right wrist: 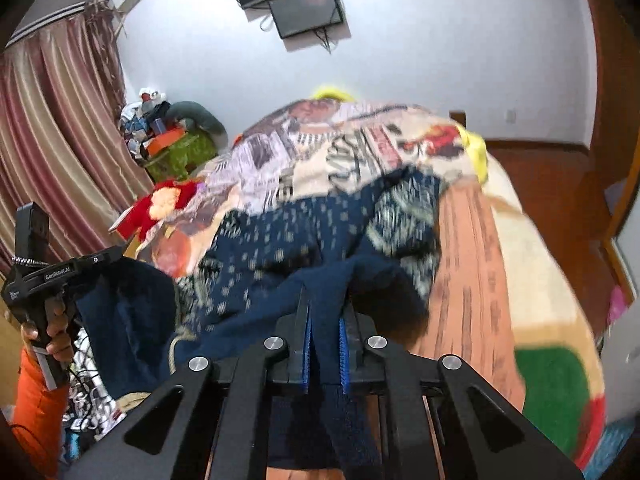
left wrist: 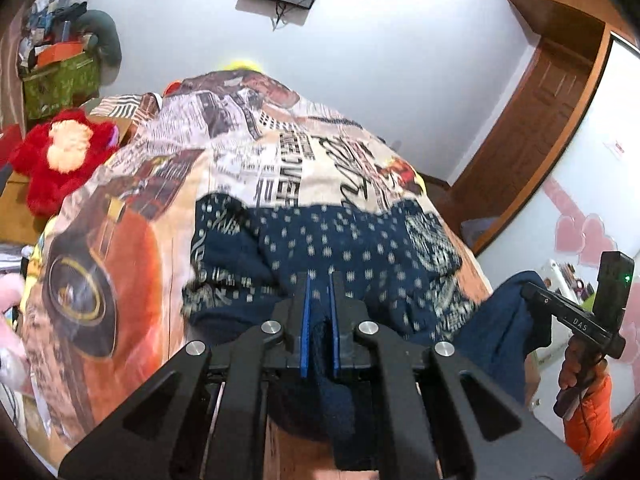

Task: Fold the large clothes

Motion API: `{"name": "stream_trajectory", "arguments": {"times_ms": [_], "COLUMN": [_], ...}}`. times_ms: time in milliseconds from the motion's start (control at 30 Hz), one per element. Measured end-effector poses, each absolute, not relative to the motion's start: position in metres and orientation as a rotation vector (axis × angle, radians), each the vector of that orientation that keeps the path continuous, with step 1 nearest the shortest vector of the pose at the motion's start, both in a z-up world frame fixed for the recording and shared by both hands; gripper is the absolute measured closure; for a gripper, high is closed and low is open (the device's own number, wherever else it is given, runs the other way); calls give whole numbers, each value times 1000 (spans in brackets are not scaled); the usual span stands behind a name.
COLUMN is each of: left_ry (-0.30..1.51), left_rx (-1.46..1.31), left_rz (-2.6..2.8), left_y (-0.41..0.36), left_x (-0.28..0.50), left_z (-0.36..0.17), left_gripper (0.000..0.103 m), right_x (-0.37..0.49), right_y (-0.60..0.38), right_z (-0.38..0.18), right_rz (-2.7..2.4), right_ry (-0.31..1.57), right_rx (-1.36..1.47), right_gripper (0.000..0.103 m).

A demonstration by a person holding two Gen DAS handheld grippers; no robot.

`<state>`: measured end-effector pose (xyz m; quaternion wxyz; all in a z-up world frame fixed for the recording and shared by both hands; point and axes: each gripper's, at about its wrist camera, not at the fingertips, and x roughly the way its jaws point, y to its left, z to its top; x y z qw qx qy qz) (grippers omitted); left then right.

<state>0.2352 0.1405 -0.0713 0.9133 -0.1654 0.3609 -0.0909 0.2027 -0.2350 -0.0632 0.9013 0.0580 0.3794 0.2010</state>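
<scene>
A dark blue garment with white flecks and patterned bands (left wrist: 340, 248) lies over the near end of the bed; it also shows in the right wrist view (right wrist: 288, 240). My left gripper (left wrist: 320, 280) is shut on a fold of its blue cloth, lifted above the bed. My right gripper (right wrist: 326, 300) is shut on another edge of the same garment, raised too. The right gripper shows at the right of the left wrist view (left wrist: 528, 292), with cloth hanging from it. The left gripper shows at the left of the right wrist view (right wrist: 108, 256), cloth hanging from it too.
A printed blanket (left wrist: 248, 152) covers the bed (right wrist: 520, 248). A red plush toy (left wrist: 64, 156) lies at the left. A green box piled with clutter (left wrist: 60, 80) stands beyond it. A wooden door (left wrist: 532, 120) is at the right, curtains (right wrist: 60, 140) at the left.
</scene>
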Motion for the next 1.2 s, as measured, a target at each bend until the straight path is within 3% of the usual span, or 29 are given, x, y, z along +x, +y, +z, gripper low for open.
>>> {"name": "stream_trajectory", "arguments": {"times_ms": [300, 600, 1000, 1200], "left_ry": [751, 875, 991, 1020], "left_rx": [-341, -329, -223, -87], "left_rz": [42, 185, 232, 243], "left_y": [182, 214, 209, 203], "left_x": [320, 401, 456, 454], "left_z": [-93, -163, -222, -225], "left_gripper": [96, 96, 96, 94], "right_x": [302, 406, 469, 473], "right_y": [-230, -227, -231, -240], "right_z": [-69, -130, -184, -178], "right_rz": [365, 303, 338, 406], "right_ry": [786, 936, 1060, 1115], "right_rx": [123, 125, 178, 220], "right_gripper": [95, 95, 95, 94]}}
